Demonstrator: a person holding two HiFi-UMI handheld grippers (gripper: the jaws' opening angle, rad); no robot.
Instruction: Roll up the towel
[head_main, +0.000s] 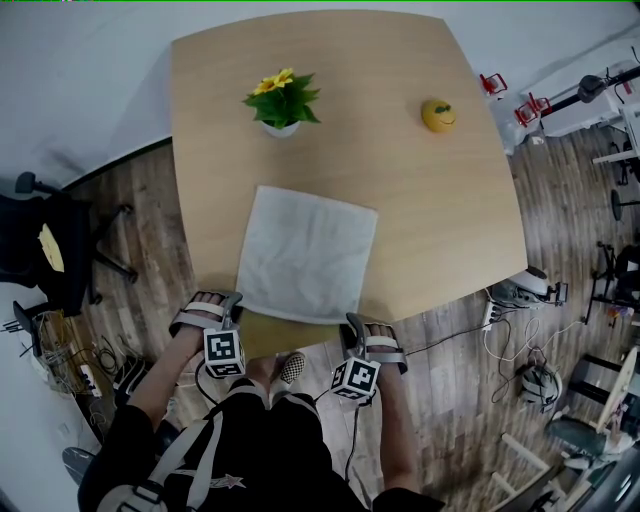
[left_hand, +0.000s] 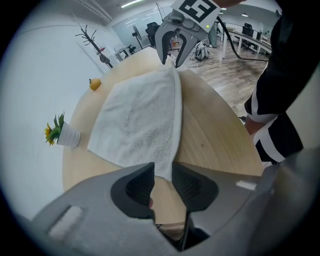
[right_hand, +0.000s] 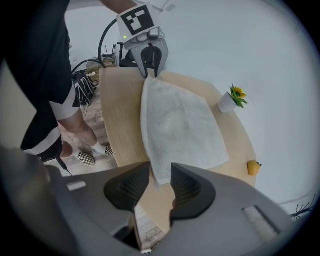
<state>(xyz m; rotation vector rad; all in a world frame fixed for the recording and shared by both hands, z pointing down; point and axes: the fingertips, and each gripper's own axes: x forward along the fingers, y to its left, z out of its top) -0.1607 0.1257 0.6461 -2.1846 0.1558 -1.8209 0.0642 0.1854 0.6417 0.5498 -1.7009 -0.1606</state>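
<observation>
Stands at the near edge of a wooden table (head_main: 430, 220) with a gripper in each hand, both tilted steeply down; has the white towel (head_main: 305, 255) spread flat and unrolled there, its near side close to the rim; sets the left gripper (left_hand: 162, 175) astride the towel's near-left corner, jaws part-way apart, the cloth tip lying between the pads with bare wood showing in the gap behind it, so not clamped; sets the right gripper (right_hand: 160, 172) likewise astride the near-right corner, jaws apart, cloth between them but not pinched; farther back on the table, well beyond the towel and apart from each other, a potted yellow flower (head_main: 283, 103) to the left and a small yellow fruit (head_main: 438, 115) to the right.
</observation>
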